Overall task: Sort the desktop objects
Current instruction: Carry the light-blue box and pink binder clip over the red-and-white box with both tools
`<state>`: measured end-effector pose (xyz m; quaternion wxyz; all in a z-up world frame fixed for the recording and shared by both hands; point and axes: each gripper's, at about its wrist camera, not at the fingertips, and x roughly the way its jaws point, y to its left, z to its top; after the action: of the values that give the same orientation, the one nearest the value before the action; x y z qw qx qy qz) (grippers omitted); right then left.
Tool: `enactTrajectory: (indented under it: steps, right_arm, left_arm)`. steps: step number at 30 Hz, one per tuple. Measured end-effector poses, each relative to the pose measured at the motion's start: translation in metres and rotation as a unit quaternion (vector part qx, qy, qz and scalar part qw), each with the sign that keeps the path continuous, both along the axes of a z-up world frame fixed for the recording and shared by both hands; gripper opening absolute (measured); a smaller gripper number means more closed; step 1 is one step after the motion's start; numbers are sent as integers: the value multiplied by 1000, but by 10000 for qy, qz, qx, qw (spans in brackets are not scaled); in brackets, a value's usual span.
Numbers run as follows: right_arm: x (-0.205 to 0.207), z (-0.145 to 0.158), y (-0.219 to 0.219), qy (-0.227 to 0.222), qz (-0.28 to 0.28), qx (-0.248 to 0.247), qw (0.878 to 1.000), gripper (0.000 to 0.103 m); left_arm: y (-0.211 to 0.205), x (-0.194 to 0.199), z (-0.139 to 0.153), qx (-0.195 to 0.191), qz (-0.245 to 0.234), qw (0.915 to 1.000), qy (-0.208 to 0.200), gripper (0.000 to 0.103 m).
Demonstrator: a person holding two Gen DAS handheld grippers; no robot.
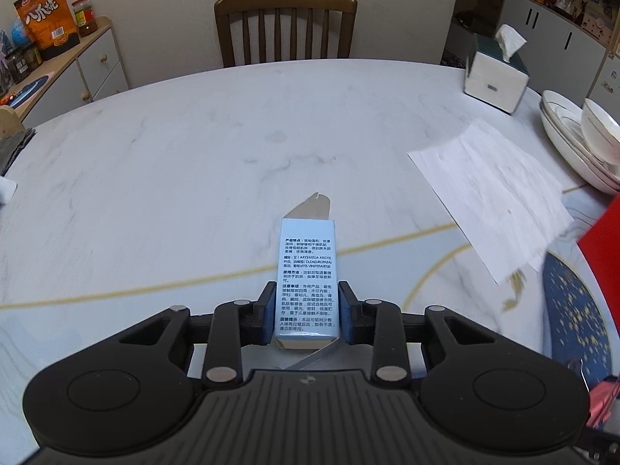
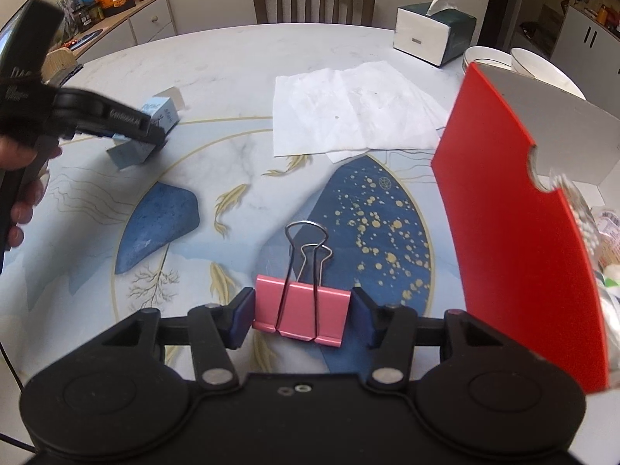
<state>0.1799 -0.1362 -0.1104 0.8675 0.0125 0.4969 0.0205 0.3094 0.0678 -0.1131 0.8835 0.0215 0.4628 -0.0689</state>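
Observation:
My left gripper is shut on a small pale-blue carton printed with black text, its end flaps hanging loose, held just above the marble table. From the right wrist view the same carton sits in the left gripper at the far left, with a person's hand on the handle. My right gripper is shut on a pink binder clip, pads pressing its two ends, wire handles pointing away over the table's blue pattern.
A red box with its lid up stands at the right, holding small items. White paper sheets, a tissue box and stacked white bowls lie beyond. A wooden chair stands at the far edge.

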Motion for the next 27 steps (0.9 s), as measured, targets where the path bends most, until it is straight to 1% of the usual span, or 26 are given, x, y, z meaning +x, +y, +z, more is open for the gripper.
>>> enactTrajectory:
  steps: [10,18,27]
  right_arm:
    - [-21,16,-9,-119,-47,72,9999,52]
    - [-38,36,-15,-287,40,230,9993,51]
    - [-55,61,-27,-546,158,509,9971,51]
  left_arm:
    - [-7,-45,22,-146,-192,9997,-3,30]
    - [-13,-86,40,-230,-369,9991,-23,30]
    - [-23,-125,58,-397,-310,9987,11,30]
